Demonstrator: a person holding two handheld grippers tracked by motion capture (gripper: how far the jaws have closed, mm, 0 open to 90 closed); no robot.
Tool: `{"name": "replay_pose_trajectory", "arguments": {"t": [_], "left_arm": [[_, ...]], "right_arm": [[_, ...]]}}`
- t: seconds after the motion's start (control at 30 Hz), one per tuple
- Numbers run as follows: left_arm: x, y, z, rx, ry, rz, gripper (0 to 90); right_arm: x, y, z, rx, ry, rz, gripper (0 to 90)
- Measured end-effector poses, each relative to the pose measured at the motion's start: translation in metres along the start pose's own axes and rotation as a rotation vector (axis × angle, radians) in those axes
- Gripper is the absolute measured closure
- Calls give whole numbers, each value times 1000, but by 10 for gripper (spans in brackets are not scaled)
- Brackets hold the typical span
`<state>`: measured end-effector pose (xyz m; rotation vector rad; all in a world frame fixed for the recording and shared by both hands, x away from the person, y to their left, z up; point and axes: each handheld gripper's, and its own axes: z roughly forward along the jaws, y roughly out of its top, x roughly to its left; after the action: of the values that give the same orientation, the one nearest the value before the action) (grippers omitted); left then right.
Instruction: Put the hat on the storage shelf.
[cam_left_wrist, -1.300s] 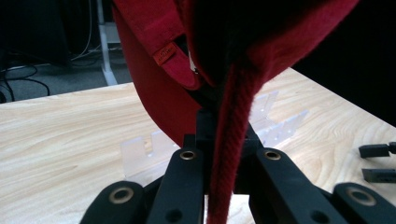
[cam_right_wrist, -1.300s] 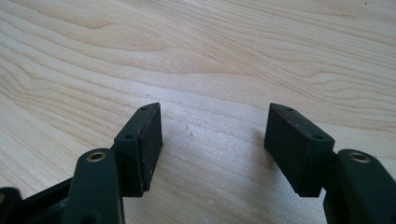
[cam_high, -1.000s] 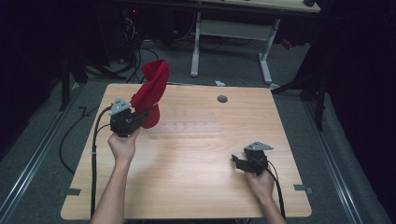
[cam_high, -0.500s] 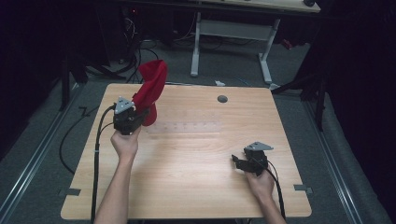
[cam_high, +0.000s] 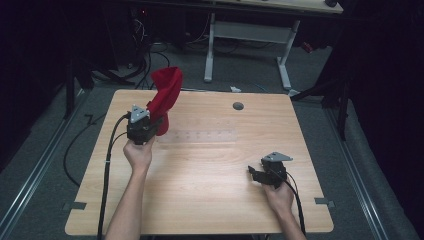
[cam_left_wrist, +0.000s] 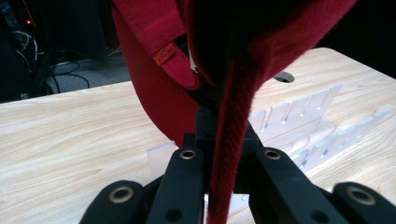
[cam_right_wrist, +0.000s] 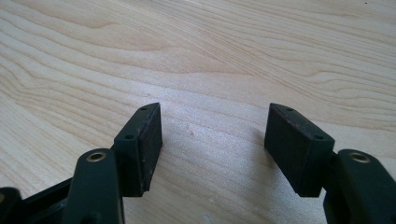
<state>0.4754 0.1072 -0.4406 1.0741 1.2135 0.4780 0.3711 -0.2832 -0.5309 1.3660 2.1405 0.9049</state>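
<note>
Left tool (cam_high: 150, 125) lowered, clamped on red cap (cam_high: 165, 95), clear rack (cam_high: 197, 136) beside, right tool (cam_right_wrist: 212, 144) apart over table (cam_high: 210, 200).

The red cap (cam_left_wrist: 243, 51) runs off the top edge of the left gripper view, and its folds hide the pads of the left gripper (cam_left_wrist: 219, 154). Behind it, the clear slotted rack (cam_left_wrist: 299, 126) is partly covered, its shape unclear.

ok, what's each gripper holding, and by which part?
Left gripper is shut on the red cap, pinching a thin edge of its fabric, apparently the brim. Right gripper is open over the table, holding nothing.
</note>
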Motion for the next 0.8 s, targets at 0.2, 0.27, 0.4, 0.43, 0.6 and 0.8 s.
{"name": "replay_pose_trajectory", "arguments": {"t": [0.2, 0.27, 0.4, 0.43, 0.6, 0.8], "left_arm": [[7, -5, 1, 1, 12, -32, 856], [8, -8, 2, 5, 16, -32, 856], [10, -17, 4, 9, 26, -27, 854], [11, -18, 4, 5, 26, -33, 854], [14, -19, 1, -5, 18, -60, 848], [15, -23, -3, 11, 10, -73, 839]], "right_arm": [[0, 0, 0, 0, 0, 0, 370], [0, 0, 0, 0, 0, -1, 370], [0, 0, 0, -1, -1, -2, 370], [0, 0, 0, -1, -1, -2, 370], [0, 0, 0, -2, 0, -5, 370], [0, 0, 0, -1, 0, -4, 370]]}}
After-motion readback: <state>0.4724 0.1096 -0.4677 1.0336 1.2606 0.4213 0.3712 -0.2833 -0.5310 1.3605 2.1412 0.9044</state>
